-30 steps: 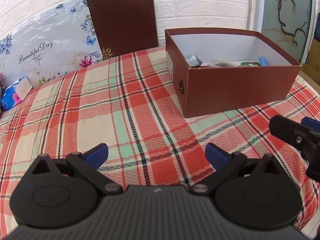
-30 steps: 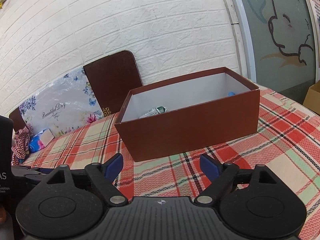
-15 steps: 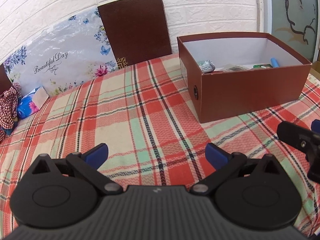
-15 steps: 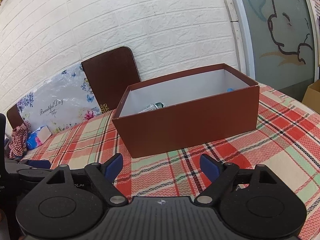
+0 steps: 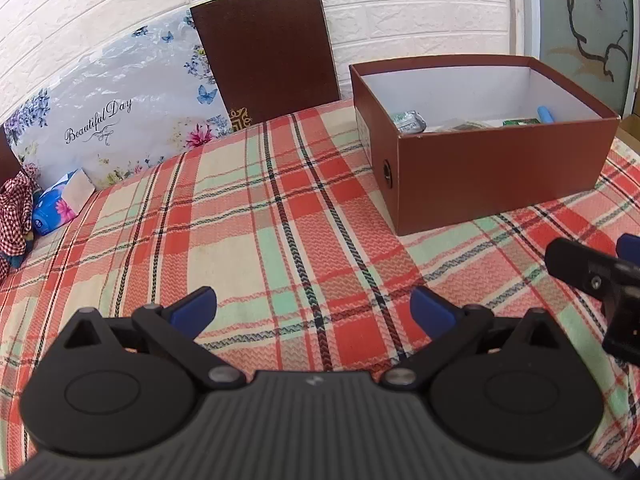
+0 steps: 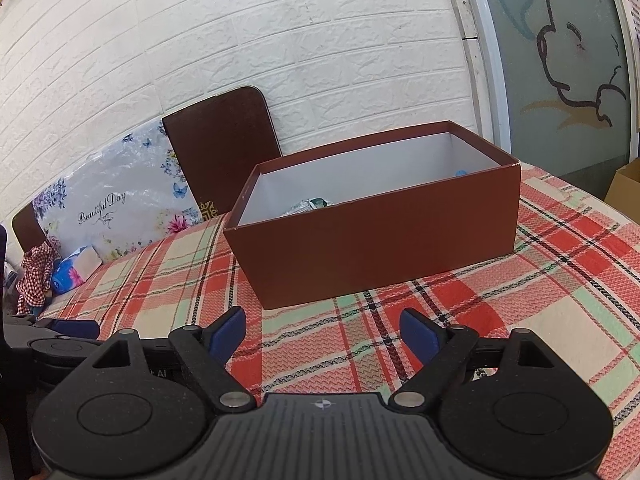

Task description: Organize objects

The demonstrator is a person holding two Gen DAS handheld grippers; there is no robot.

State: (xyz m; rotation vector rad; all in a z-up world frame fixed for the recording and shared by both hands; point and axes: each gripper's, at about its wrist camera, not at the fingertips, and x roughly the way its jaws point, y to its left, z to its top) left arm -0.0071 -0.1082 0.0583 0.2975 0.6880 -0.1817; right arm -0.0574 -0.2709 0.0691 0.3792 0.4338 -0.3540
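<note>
The black left gripper with blue fingertip pads (image 5: 313,309) hovers over the red, cream and green plaid tablecloth (image 5: 256,232), jaws spread wide and holding nothing — the matching black right gripper (image 6: 322,327) likewise gapes empty. Beyond them the brown cardboard shoebox with white lining (image 5: 496,184) sits open on the cloth, holding a crumpled silver-green packet (image 5: 408,121) and a light blue tube (image 5: 545,113). A dark brown box lid (image 5: 266,48) leans against the white brick wall (image 6: 280,40).
</note>
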